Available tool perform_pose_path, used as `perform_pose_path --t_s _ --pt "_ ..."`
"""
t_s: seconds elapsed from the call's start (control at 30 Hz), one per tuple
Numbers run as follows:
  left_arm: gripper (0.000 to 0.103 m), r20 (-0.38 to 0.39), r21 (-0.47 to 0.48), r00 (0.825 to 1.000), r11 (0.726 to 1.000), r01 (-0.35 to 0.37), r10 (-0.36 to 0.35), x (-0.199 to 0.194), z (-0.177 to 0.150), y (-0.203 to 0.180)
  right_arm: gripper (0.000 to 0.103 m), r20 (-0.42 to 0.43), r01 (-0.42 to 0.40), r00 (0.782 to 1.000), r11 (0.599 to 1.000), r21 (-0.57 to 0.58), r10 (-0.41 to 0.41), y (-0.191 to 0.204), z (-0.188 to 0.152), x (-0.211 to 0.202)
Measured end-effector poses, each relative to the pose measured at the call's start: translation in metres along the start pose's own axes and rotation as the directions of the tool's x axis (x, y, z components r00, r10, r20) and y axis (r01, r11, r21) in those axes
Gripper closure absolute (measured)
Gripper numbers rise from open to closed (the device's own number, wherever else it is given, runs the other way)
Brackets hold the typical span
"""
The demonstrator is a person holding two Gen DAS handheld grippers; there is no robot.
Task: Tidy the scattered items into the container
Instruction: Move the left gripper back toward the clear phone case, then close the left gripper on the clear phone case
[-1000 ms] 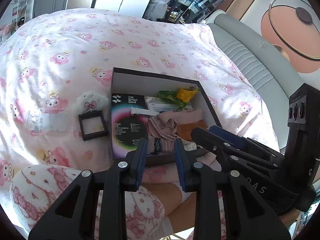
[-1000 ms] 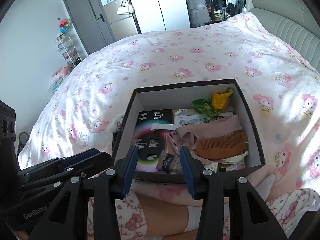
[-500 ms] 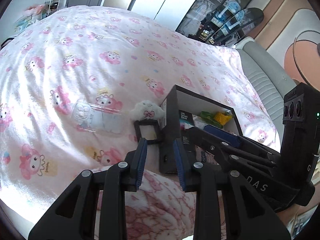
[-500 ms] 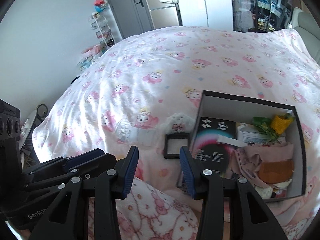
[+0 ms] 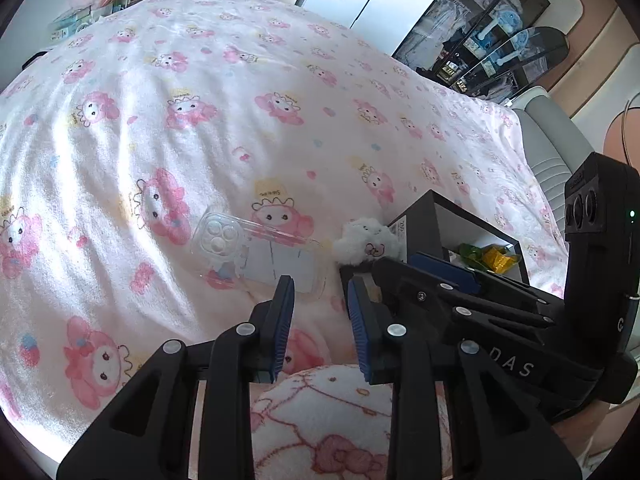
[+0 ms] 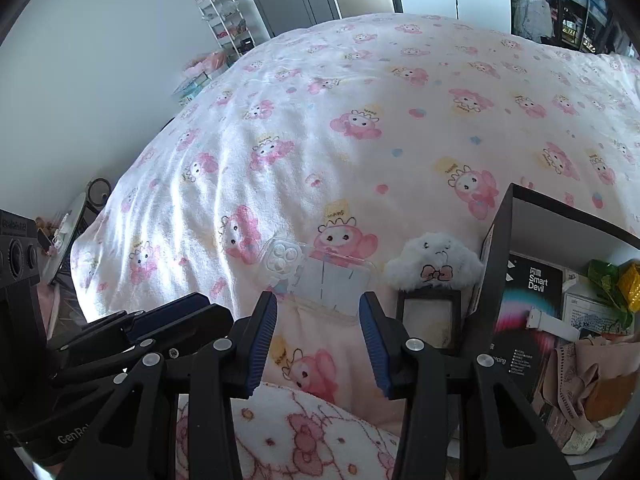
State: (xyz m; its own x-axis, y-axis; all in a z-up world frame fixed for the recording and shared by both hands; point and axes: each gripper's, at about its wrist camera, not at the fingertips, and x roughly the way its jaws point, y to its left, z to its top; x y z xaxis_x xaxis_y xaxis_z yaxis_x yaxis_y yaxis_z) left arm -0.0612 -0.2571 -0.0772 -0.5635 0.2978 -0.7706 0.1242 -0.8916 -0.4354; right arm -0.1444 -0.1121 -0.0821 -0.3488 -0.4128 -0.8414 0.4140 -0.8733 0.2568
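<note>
A clear phone case [image 5: 256, 252] [image 6: 316, 276] lies flat on the pink-patterned bedspread. Right of it sits a white plush toy [image 5: 366, 238] [image 6: 434, 260], with a small black square frame [image 6: 430, 316] just in front of it. Both rest against the left wall of the black box [image 5: 436, 208] [image 6: 496, 248], which holds a black package, pink cloth, a brown comb and a green-yellow item. My left gripper [image 5: 319, 284] hangs open and empty above the case's near edge. Open and empty too, my right gripper [image 6: 318, 300] hovers just short of the case.
A person's knee in pink-printed fabric [image 5: 320, 412] [image 6: 304, 432] lies under both grippers. The bed drops off at the left edge, where a shelf rack [image 6: 228, 20] stands by the wall. A grey padded headboard [image 5: 548, 148] runs behind the box.
Both grippers have swung left and a little down, away from above the box. The phone case and plush now sit ahead of them, and the box is at the right edge.
</note>
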Motion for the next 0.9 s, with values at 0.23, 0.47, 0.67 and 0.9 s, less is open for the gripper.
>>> perform_pose_path --t_s 0.23,0.47,0.67,0.9 --pt "0.07 -0.049 -0.082 0.998 0.996 -0.033 0.029 0.029 0.01 0.044 0.064 -0.092 -0.007 0.996 1.0 -0.008 0.007 -0.005 0.005 0.043" --pt "0.07 -0.128 -0.203 0.986 0.971 -0.127 0.103 0.062 0.004 0.113 0.064 -0.205 0.014 0.979 0.998 0.054 -0.003 -0.036 -0.003 0.077" --pt "0.07 -0.168 -0.215 0.982 0.968 -0.128 0.092 0.084 0.006 0.124 0.062 -0.244 0.019 0.97 0.997 0.069 -0.002 -0.034 0.0 0.096" --pt "0.07 -0.196 -0.215 0.974 0.964 -0.154 0.112 0.106 0.013 0.129 0.06 -0.313 0.033 0.95 0.996 0.086 -0.005 -0.038 -0.001 0.125"
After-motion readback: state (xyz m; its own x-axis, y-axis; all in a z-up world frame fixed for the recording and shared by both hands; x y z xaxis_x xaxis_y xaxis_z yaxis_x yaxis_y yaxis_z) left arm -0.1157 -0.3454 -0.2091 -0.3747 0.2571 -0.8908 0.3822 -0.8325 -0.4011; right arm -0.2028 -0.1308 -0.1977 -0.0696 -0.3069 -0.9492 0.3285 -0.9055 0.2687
